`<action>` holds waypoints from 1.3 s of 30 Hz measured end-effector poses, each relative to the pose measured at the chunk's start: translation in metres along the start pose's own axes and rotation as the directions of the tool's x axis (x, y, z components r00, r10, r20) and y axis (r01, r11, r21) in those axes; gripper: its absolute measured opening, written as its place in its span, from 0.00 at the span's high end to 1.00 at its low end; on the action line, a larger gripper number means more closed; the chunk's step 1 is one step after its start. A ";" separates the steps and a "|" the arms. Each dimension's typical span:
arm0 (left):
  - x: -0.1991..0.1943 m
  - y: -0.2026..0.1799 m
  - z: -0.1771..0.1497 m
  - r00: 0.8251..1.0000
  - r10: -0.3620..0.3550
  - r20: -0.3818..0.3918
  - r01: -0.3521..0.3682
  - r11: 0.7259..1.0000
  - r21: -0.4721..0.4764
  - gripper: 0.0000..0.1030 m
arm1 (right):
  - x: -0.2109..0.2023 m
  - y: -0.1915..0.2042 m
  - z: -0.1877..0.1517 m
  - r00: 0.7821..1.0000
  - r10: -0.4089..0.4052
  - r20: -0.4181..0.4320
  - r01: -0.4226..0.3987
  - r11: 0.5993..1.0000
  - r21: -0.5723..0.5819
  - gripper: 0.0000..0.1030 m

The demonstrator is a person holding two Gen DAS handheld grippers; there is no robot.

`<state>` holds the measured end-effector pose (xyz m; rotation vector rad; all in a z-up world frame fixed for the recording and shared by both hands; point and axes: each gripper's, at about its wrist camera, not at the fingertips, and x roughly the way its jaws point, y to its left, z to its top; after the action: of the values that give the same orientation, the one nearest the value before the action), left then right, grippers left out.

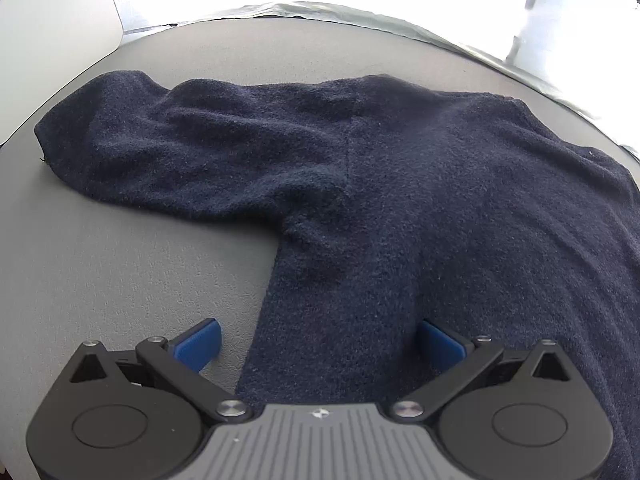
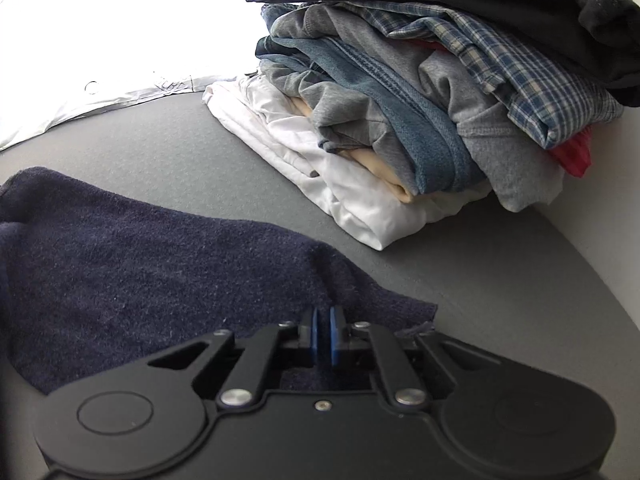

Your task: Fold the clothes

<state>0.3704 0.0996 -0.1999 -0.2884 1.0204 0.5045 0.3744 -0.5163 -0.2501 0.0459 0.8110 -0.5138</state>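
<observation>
Left gripper [image 1: 318,346] is standing spread as wide as it goes, gripping nothing; its 9 o'clock blue pad [image 1: 199,345] is hovering over bare grey tabletop [image 1: 132,272], its 3 o'clock pad over the side edge of a navy fleece sweater [image 1: 420,200]. That sweater is lying spread flat across the table, one sleeve [image 1: 168,148] running out toward 10 o'clock, the body filling the view from 12 round to 4 o'clock. A white panel [image 1: 56,40] is standing at the table's far edge at 10 o'clock.

Right gripper [image 2: 323,338] is sitting pinched shut, blue pads nearly meeting, with a raised ridge of the same navy fleece [image 2: 132,264] caught between them near the garment's edge at 6 o'clock. The fabric is spreading from there toward 9 o'clock. A stack of folded clothes [image 2: 420,112] is sitting well apart at 1 o'clock: white cloth lowest, then grey, denim blue and blue plaid, with a dark garment topmost and a red piece showing at 3 o'clock.
</observation>
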 end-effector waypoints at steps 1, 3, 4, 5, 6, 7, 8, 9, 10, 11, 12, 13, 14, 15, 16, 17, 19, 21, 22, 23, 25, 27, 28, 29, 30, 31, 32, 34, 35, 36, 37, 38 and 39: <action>0.000 0.000 -0.001 1.000 0.001 0.005 -0.001 1.000 -0.001 0.00 | 0.004 -0.011 0.002 1.000 -0.001 -0.008 0.001 0.999 0.040 0.94; 0.000 0.000 -0.003 1.000 0.003 0.016 -0.003 1.000 -0.004 0.00 | 0.010 -0.029 0.004 1.000 0.018 -0.023 -0.015 0.993 0.118 0.92; 0.000 -0.001 -0.004 1.000 0.003 0.021 -0.003 1.000 -0.005 0.00 | 0.012 -0.033 0.006 0.999 0.025 -0.028 -0.021 0.990 0.140 0.89; -0.001 -0.001 -0.004 1.000 0.004 0.025 -0.004 1.000 -0.006 0.00 | 0.013 -0.032 0.006 0.999 -0.001 -0.033 0.005 0.991 0.131 0.77; -0.001 -0.001 -0.005 1.000 0.005 0.030 -0.005 1.000 -0.008 0.00 | 0.013 -0.029 0.006 0.999 -0.041 -0.036 0.045 0.993 0.110 0.68; 0.000 -0.002 -0.005 0.999 0.006 0.034 -0.005 1.000 -0.008 0.00 | 0.013 -0.026 0.006 0.996 -0.085 -0.035 0.087 0.992 0.086 0.51; 0.000 -0.001 -0.005 0.999 0.006 0.037 -0.005 1.000 -0.008 0.00 | 0.013 -0.025 0.005 0.994 -0.108 -0.034 0.110 0.991 0.081 0.40; 0.001 -0.001 -0.005 0.999 0.005 0.039 -0.005 1.000 -0.007 0.00 | 0.012 -0.025 0.004 0.992 -0.122 -0.034 0.125 0.989 0.082 0.38; 0.001 -0.001 -0.006 0.999 0.005 0.042 -0.005 1.000 -0.007 0.00 | 0.010 -0.026 0.002 0.992 -0.123 -0.039 0.127 0.987 0.100 0.37; 0.001 -0.001 -0.006 0.999 0.005 0.044 -0.005 1.000 -0.007 0.00 | 0.008 -0.027 0.001 0.992 -0.119 -0.046 0.124 0.984 0.125 0.36; 0.000 -0.001 -0.005 0.999 0.005 0.043 -0.005 1.000 -0.007 0.00 | 0.005 -0.028 -0.002 0.992 -0.117 -0.054 0.123 0.981 0.150 0.35; 0.000 -0.001 -0.005 0.999 0.005 0.042 -0.005 1.000 -0.007 0.00 | 0.001 -0.028 -0.004 0.992 -0.115 -0.061 0.124 0.977 0.174 0.33; 0.000 -0.002 -0.005 0.999 0.004 0.038 -0.004 1.000 -0.006 0.00 | -0.004 -0.026 -0.007 0.993 -0.098 -0.063 0.109 0.975 0.194 0.32; 0.000 -0.001 -0.005 0.999 0.001 0.032 -0.001 1.000 -0.003 0.00 | -0.012 -0.021 -0.011 0.996 -0.065 -0.057 0.075 0.976 0.205 0.30; -0.001 -0.001 -0.005 1.000 -0.004 0.026 0.004 1.000 0.004 0.00 | -0.019 -0.015 -0.015 0.998 -0.031 -0.047 0.040 0.978 0.204 0.27; -0.002 0.000 -0.006 1.000 -0.013 0.022 0.012 1.000 0.014 0.00 | -0.027 -0.008 -0.018 0.999 -0.005 -0.038 0.012 0.981 0.195 0.24; -0.006 0.002 -0.010 0.999 -0.028 0.017 0.028 0.999 0.033 0.00 | -0.041 0.005 -0.025 0.998 0.050 -0.027 -0.044 0.982 0.184 0.24; -0.011 0.004 -0.018 0.999 -0.034 0.011 0.034 0.998 0.049 0.00 | -0.055 0.018 -0.032 0.993 0.114 -0.025 -0.107 0.977 0.187 0.23; -0.015 0.005 -0.023 0.999 -0.034 0.006 0.034 0.998 0.058 0.00 | -0.062 0.025 -0.035 0.989 0.145 -0.023 -0.138 0.973 0.183 0.22; -0.018 0.007 -0.028 0.999 -0.037 0.001 0.037 0.997 0.067 0.00 | -0.070 0.032 -0.037 0.985 0.174 -0.021 -0.167 0.970 0.174 0.21; -0.026 0.012 -0.039 0.999 -0.046 -0.010 0.047 0.995 0.087 0.00 | -0.087 0.050 -0.042 0.965 0.262 -0.021 -0.256 0.955 0.148 0.21; -0.033 0.017 -0.049 0.998 -0.056 -0.020 0.058 0.992 0.109 0.00 | -0.099 0.066 -0.045 0.929 0.369 -0.041 -0.362 0.924 0.122 0.21; -0.036 0.020 -0.053 0.998 -0.059 -0.027 0.062 0.991 0.120 0.00 | -0.107 0.076 -0.049 0.903 0.425 -0.056 -0.417 0.902 0.114 0.21; -0.039 0.023 -0.055 0.998 -0.060 -0.033 0.063 0.990 0.127 0.00 | -0.114 0.084 -0.053 0.881 0.468 -0.068 -0.460 0.881 0.113 0.21; -0.042 0.026 -0.057 0.998 -0.057 -0.038 0.061 0.990 0.128 0.00 | -0.120 0.090 -0.057 0.861 0.502 -0.082 -0.491 0.863 0.121 0.21; -0.044 0.030 -0.059 0.998 -0.052 -0.045 0.057 0.990 0.126 0.00 | -0.125 0.094 -0.061 0.847 0.523 -0.095 -0.510 0.850 0.131 0.21; -0.046 0.036 -0.060 0.997 -0.052 -0.052 0.058 0.991 0.117 0.00 | -0.129 0.098 -0.067 0.836 0.536 -0.113 -0.521 0.842 0.142 0.21; -0.049 0.048 -0.063 0.995 -0.070 -0.068 0.076 0.994 0.081 0.00 | -0.135 0.104 -0.080 0.818 0.554 -0.154 -0.533 0.831 0.160 0.21; -0.048 0.052 -0.064 0.993 -0.088 -0.074 0.093 0.994 0.064 0.00 | -0.137 0.106 -0.085 0.812 0.558 -0.172 -0.535 0.829 0.165 0.21; -0.048 0.054 -0.064 0.992 -0.098 -0.077 0.102 0.993 0.058 0.01 | -0.138 0.107 -0.090 0.809 0.557 -0.190 -0.531 0.830 0.171 0.21; -0.048 0.052 -0.064 0.992 -0.096 -0.077 0.102 0.992 0.074 0.01 | -0.139 0.108 -0.096 0.807 0.553 -0.208 -0.524 0.833 0.179 0.21; -0.048 0.049 -0.065 0.993 -0.093 -0.074 0.100 0.990 0.096 0.03 | -0.141 0.108 -0.100 0.806 0.551 -0.214 -0.524 0.834 0.175 0.25; -0.050 0.048 -0.065 0.993 -0.098 -0.062 0.105 0.988 0.115 0.13 | -0.144 0.108 -0.103 0.807 0.551 -0.215 -0.525 0.835 0.166 0.28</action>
<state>0.2763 0.0973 -0.1890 -0.2492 1.0800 0.3442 0.2713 -0.3373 -0.2372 0.4342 0.9767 0.0007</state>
